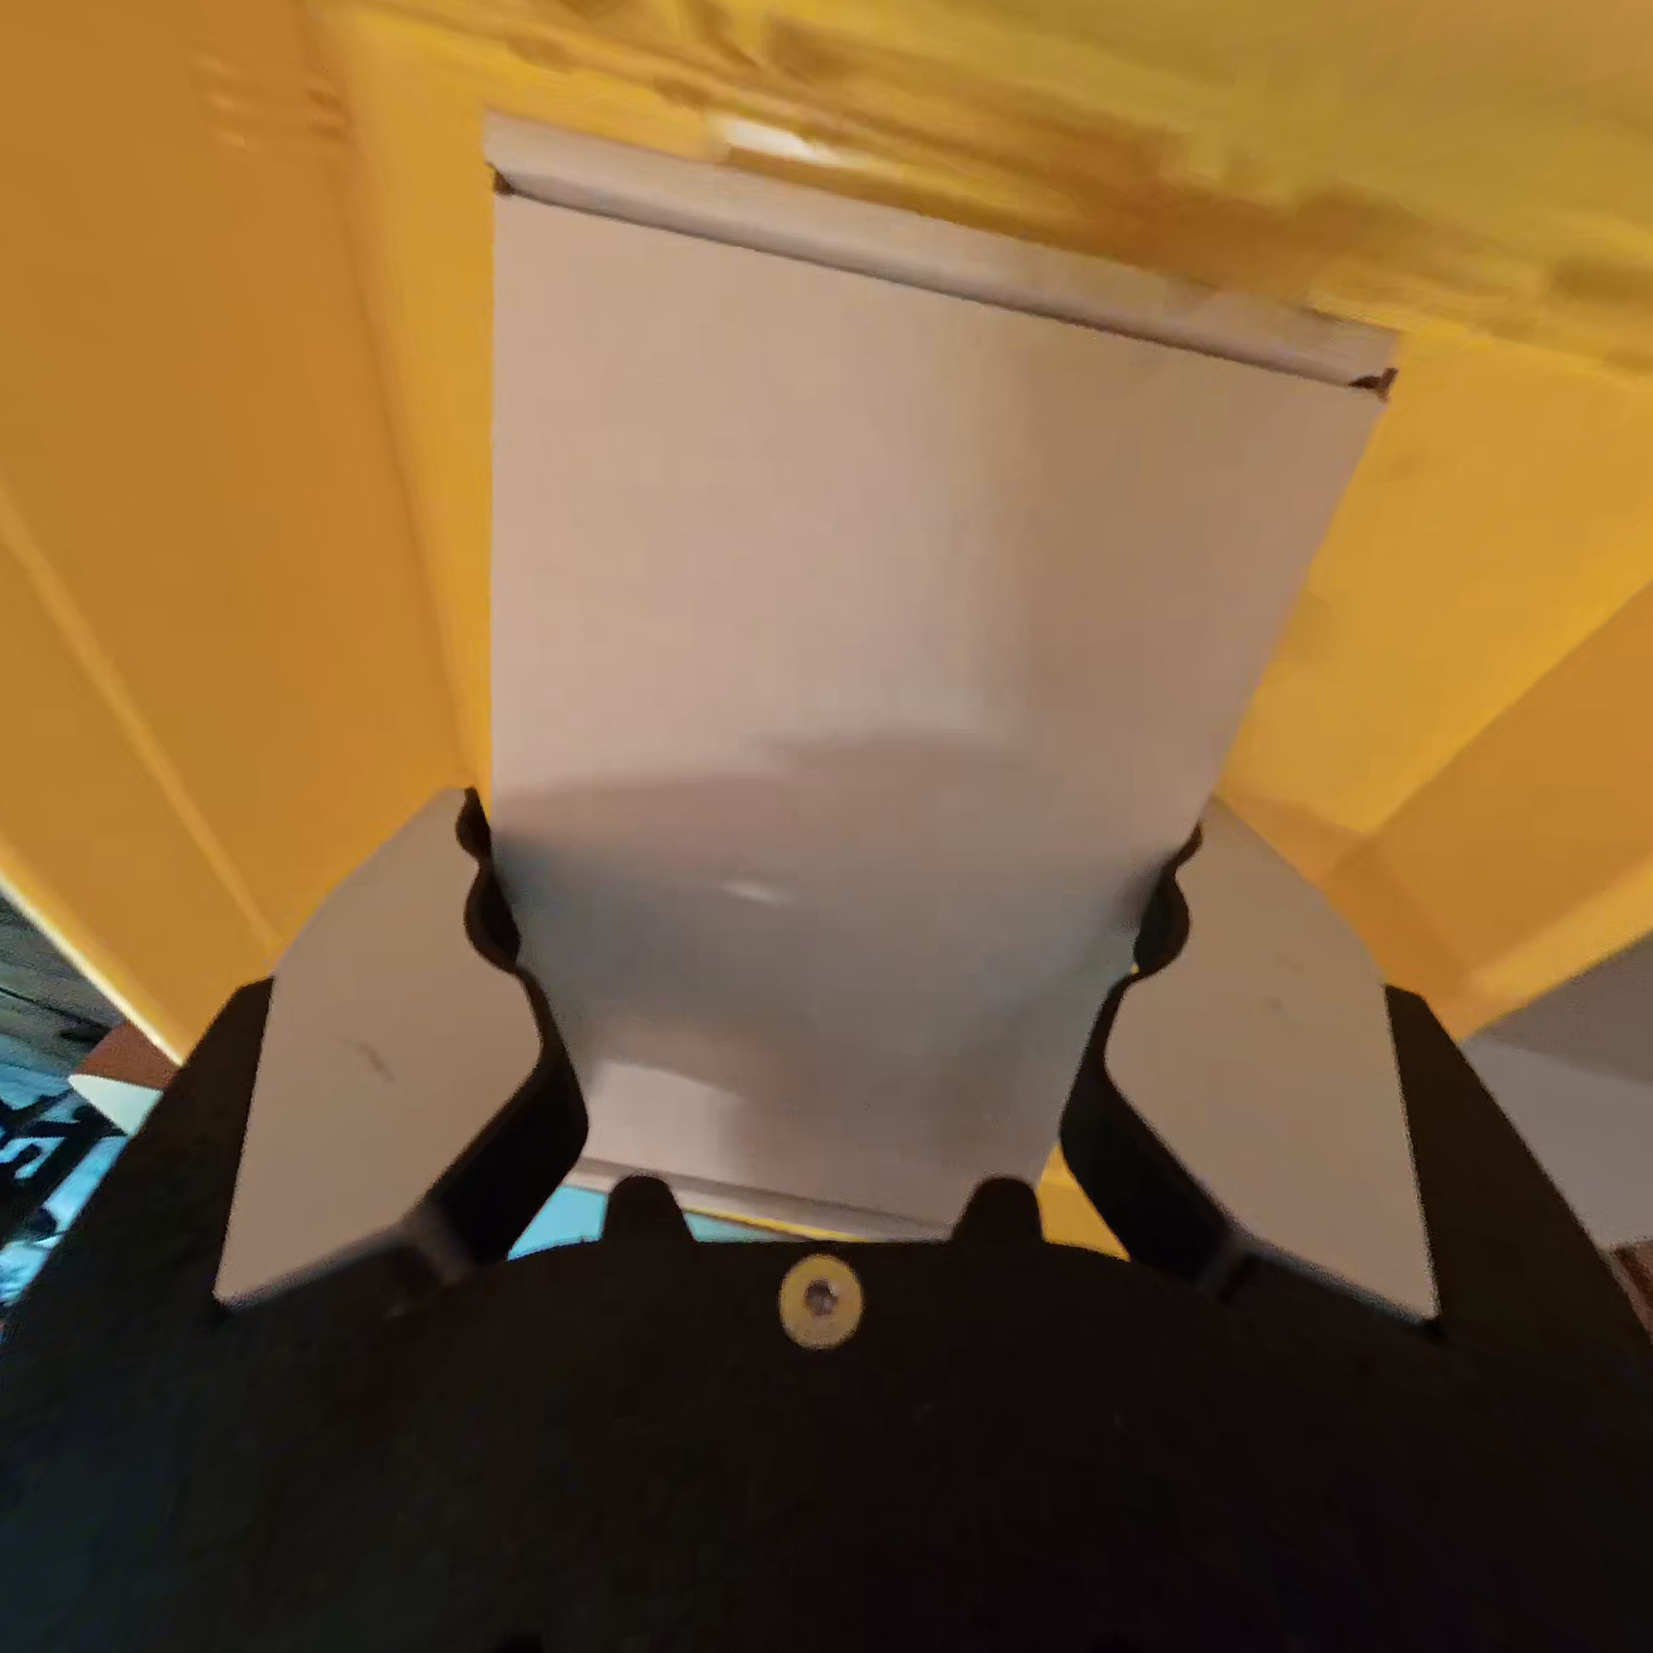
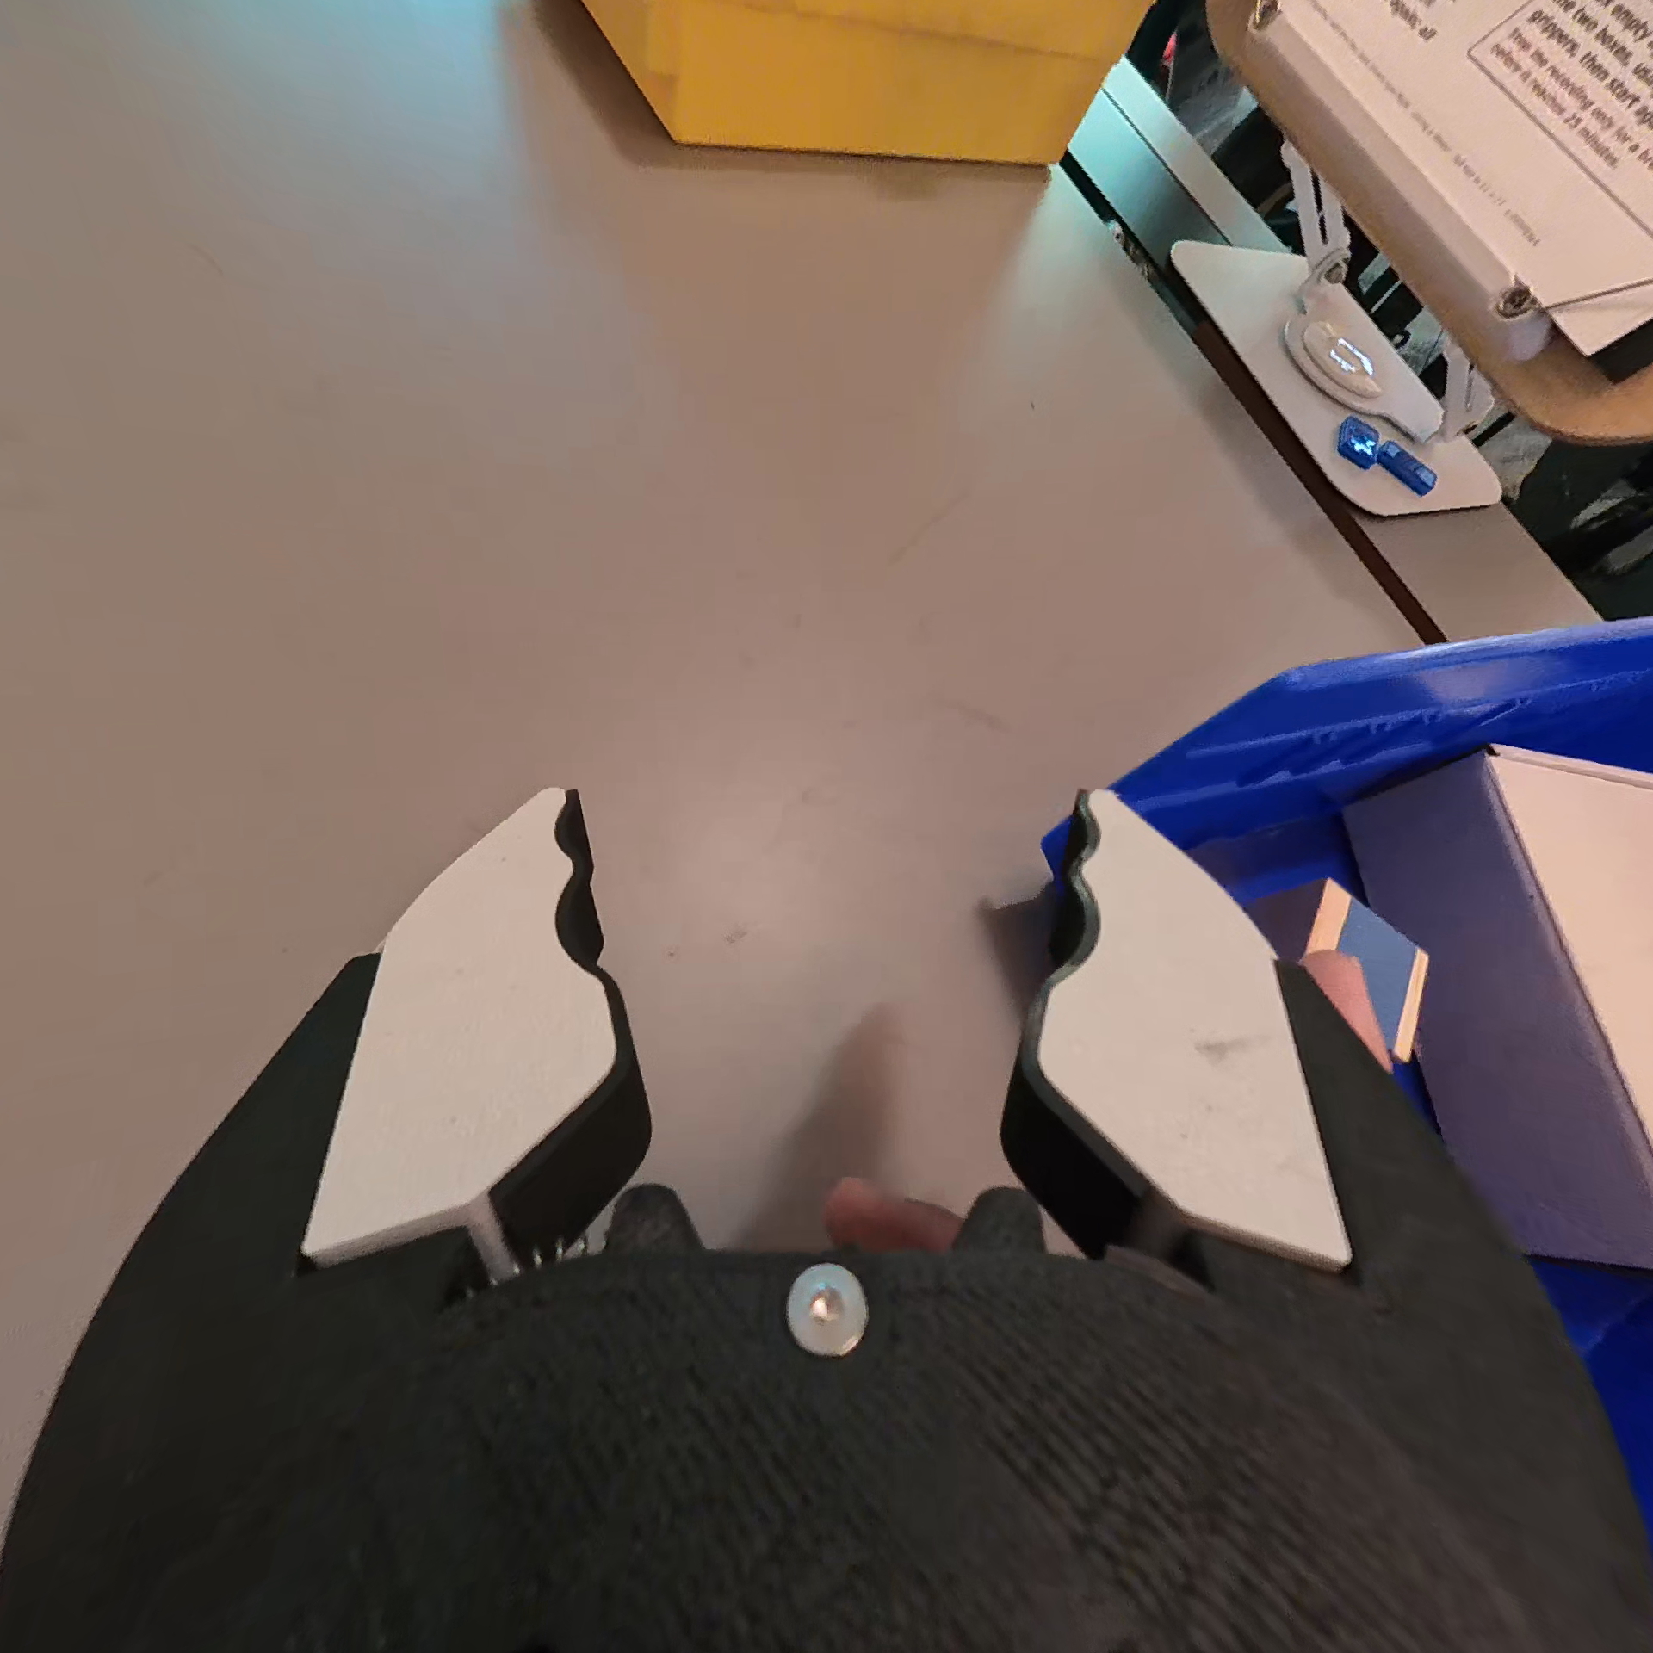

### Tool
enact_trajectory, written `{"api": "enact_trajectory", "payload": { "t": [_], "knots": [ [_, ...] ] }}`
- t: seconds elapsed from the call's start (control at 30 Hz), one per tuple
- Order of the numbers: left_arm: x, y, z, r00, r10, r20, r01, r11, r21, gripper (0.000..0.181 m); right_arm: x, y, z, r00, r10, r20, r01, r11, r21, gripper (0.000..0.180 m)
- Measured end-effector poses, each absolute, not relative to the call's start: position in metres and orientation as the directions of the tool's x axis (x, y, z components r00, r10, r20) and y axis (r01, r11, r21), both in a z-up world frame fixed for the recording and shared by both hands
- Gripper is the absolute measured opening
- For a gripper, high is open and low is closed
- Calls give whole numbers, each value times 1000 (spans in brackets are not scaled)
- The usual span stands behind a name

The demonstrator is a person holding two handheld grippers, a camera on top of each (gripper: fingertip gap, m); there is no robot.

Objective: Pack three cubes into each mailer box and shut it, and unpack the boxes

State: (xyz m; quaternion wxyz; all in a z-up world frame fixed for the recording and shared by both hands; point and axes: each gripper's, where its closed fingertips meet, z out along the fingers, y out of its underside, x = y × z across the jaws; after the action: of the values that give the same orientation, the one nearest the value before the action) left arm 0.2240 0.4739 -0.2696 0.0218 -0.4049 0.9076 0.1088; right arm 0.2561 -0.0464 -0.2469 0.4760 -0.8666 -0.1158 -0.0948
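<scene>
My left gripper (image 1: 832,814) is shut on a closed white mailer box (image 1: 850,537); its two fingers press on the box's left and right sides. The box sits between the walls of a yellow bin (image 1: 224,447), which fills the left wrist view. My right gripper (image 2: 827,805) is open and empty, low over the grey table (image 2: 447,447). Its right finger is next to the corner of a blue bin (image 2: 1431,707) that holds another white mailer box (image 2: 1574,877). No cubes show in either view.
The yellow bin (image 2: 859,80) stands at the far side of the table in the right wrist view. A white stand with a printed sheet (image 2: 1431,134) and a small blue part (image 2: 1395,465) sits off the table's right edge. Some 55 cm of space lies between my two pairs of fingers.
</scene>
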Motion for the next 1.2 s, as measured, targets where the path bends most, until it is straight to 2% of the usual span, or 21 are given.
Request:
{"api": "enact_trajectory", "payload": {
  "t": [0.07, 0.13, 0.3, 0.43, 0.53, 0.63, 0.7, 0.8, 0.9, 1.03, 1.13, 1.2],
  "knots": [
    [208, 472, -269, -709, -696, -116, -699, 670, 250, 135, 252, -44, -243, 954, 120, 276, 298, -506, -810, 100],
    [202, 470, -264, -718, -681, -144, -690, 670, 274, 134, 250, -44, -242, 946, 131, 296, 320, -512, -797, 100],
    [198, 455, -224, -689, -698, -193, -724, 662, 193, 134, 248, -49, -233, 929, 133, 347, 363, -521, -773, 101],
    [200, 424, -169, -683, -691, -235, -721, 690, 66, 134, 243, -49, -216, 921, 123, 370, 381, -480, -790, 101],
    [205, 376, -128, -668, -703, -245, -700, 705, -115, 134, 243, -49, -207, 915, 106, 390, 393, -453, -800, 99],
    [207, 313, -111, -654, -715, -248, -663, 699, -267, 134, 249, -48, -203, 910, 65, 410, 392, -458, -798, 96],
    [204, 266, -120, -644, -729, -232, -651, 681, -334, 134, 248, -48, -203, 904, 64, 423, 402, -466, -789, 96],
    [188, 195, -166, -662, -733, -159, -644, 664, -380, 134, 243, -45, -200, 891, 73, 448, 429, -460, -777, 95],
    [171, 143, -231, -657, -743, -128, -670, 654, -351, 134, 234, -39, -194, 896, 74, 438, 424, -437, -793, 88],
    [150, 95, -296, -671, -733, -107, -684, 669, -292, 134, 224, -26, -195, 940, 67, 333, 329, -421, -845, 69],
    [151, 70, -296, -607, -790, -92, -709, 589, -388, 133, 214, -16, -209, 963, 104, 249, 269, -449, -852, 41],
    [150, 63, -298, -589, -799, -118, -707, 581, -405, 132, 207, -11, -221, 971, 121, 206, 239, -490, -838, 22]
  ]
}}
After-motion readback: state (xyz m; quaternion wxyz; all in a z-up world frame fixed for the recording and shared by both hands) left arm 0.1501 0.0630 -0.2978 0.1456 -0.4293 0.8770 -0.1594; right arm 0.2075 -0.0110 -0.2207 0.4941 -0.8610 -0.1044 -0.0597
